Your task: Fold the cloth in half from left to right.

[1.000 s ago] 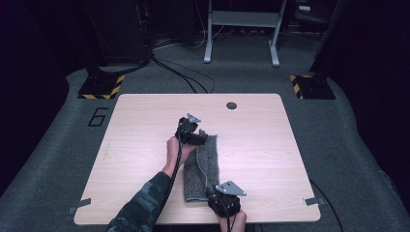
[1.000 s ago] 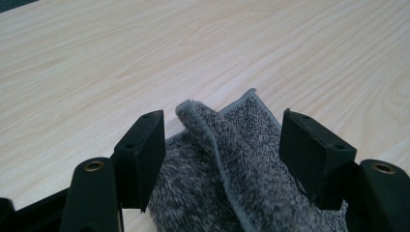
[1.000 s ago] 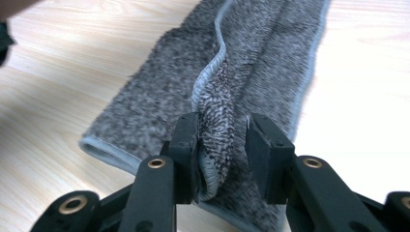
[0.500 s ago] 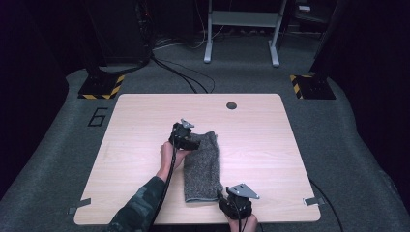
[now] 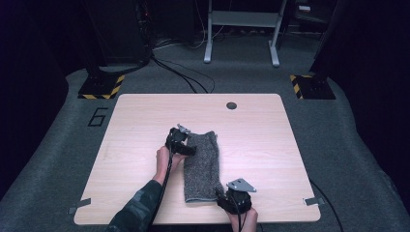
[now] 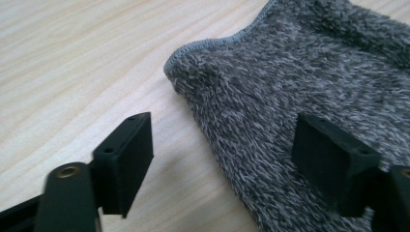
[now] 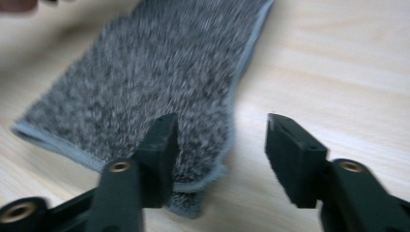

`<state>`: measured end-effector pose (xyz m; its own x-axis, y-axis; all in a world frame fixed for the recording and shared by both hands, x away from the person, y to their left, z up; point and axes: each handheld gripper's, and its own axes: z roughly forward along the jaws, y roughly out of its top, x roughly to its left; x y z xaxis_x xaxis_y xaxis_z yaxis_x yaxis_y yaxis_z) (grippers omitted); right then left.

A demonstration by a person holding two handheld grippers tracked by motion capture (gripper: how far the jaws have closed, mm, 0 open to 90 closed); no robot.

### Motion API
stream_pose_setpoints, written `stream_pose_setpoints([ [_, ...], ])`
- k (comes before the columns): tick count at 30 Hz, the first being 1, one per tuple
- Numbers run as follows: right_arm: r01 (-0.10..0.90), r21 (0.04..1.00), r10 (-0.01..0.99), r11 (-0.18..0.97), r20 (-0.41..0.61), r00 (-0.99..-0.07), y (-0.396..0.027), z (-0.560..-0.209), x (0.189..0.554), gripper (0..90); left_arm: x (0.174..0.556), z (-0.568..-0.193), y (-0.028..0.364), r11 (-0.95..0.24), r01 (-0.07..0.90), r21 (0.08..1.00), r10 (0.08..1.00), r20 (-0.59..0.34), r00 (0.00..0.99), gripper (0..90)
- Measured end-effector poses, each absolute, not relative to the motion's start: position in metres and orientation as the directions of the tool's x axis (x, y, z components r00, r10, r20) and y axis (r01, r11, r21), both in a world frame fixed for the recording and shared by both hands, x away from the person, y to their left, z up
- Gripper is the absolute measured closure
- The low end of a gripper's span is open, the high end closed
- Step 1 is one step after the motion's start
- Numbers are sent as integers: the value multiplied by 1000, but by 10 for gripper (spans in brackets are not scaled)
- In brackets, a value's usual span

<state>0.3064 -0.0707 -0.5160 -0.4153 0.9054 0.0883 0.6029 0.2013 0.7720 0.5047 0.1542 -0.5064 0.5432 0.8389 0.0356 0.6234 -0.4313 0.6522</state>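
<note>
Clearly the folded grey fleecy cloth (image 5: 202, 166) is a soft, limp, light thing: it lies flat in a long narrow strip near the middle of the pale wooden counter (image 5: 270, 145), its long side running from far to near, and its pile looks fuzzy enough to give good friction against the pads. I judge it will sag and unfold if lifted by one point, so the stitched edges and corners are the places to take hold, pinching through all the layers at once, ideally at two corners together

The left hand-held gripper (image 5: 186, 147) sits at the far left corner of the cloth; in the left gripper view its jaws stand apart, one over bare wood and the other over the pile, with the hemmed corner (image 6: 193, 53) lying loose ahead of them, so it is released, its jaws having just been opening with nothing pinched. The right hand-held gripper (image 5: 227, 200) rests at the near right corner; in the right gripper view its jaws are spread too, having just been opening, and the near corner (image 7: 198, 186) lies by the left jaw, ungripped

Counted: one cloth, two hand-held grippers, one counter, one small dark round cap (image 5: 231, 105) set in the counter's far side
</note>
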Motion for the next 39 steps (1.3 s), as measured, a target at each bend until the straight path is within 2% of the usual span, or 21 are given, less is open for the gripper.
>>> stream_pose_setpoints([
  [4,624,735,905,265,34,-424,-65,-525,311,318,508,-514,152,-430,632,645,840,29,541,201],
  [14,639,712,915,290,-10,-403,-78,-523,305,267,514,-515,137,-421,629,653,836,11,548,192],
  [19,649,706,911,283,14,-412,-84,-523,306,240,514,-515,139,-427,632,647,832,7,555,187],
  [23,648,708,897,281,47,-440,-91,-518,314,180,512,-513,142,-402,630,664,826,-33,562,163],
  [30,625,730,879,278,69,-472,-102,-501,352,134,513,-506,149,-368,626,688,829,-63,556,154],
  [34,627,726,880,283,64,-471,-104,-492,384,71,514,-505,151,-368,625,688,831,-58,553,120],
  [39,634,714,873,296,68,-484,-99,-483,418,73,518,-505,153,-345,628,697,841,-69,537,116],
])
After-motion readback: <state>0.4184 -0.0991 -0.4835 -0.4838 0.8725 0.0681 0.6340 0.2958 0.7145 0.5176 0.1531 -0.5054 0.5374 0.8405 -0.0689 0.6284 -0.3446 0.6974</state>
